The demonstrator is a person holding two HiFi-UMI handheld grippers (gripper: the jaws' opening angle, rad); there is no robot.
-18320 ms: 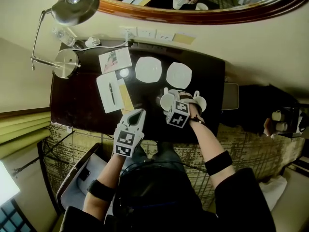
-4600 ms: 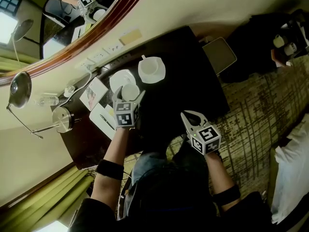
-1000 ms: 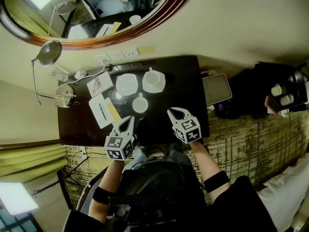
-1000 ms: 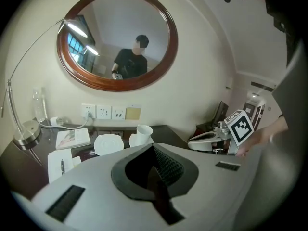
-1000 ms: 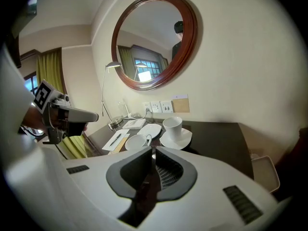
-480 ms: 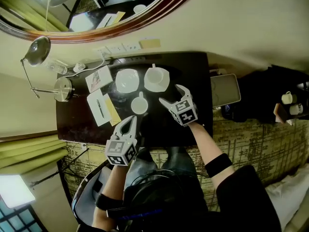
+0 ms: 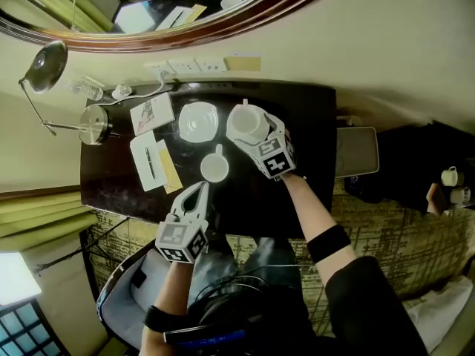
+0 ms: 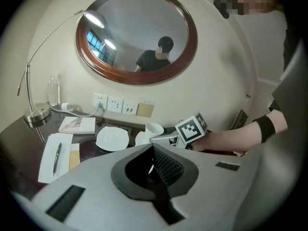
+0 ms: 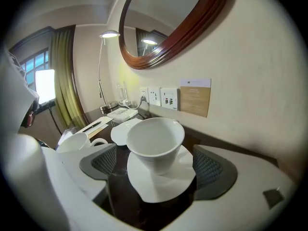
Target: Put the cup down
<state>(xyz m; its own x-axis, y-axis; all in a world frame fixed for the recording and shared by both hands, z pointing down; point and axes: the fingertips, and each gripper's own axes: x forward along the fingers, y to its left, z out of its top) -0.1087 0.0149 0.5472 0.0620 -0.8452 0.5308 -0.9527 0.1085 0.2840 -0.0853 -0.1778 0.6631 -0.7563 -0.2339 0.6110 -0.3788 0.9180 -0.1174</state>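
The right gripper (image 9: 158,170) is positioned at the rear of the dark wooden desk (image 7: 300,128). Its jaws have just been opening and stand at full width. Between them sits a white porcelain cup (image 9: 154,141), upright on a white wavy-edged saucer (image 9: 161,186). The ribbed pads (image 9: 211,170) flank the saucer on both sides with a gap at each; neither pad touches cup or saucer, so nothing is gripped.

This saucer lies near the desk's rear edge, below the wall sockets (image 9: 161,98). To its right, bare desk runs to the right-hand edge. Just to its left lies a second, empty white saucer (image 7: 198,121), close beside it but apart.

A second white cup with a loop handle (image 7: 214,167) stands upright on the bare desk, in front of the two saucers and apart from both. White paper sheets with a black pen (image 7: 147,162) and a yellow slip (image 7: 169,167) lie to its left.

The left gripper (image 8: 155,170) has its jaws fully closed, with nothing between them. It is over the desk's near edge, tips pointing toward the handled cup, with a strip of bare desk between them.
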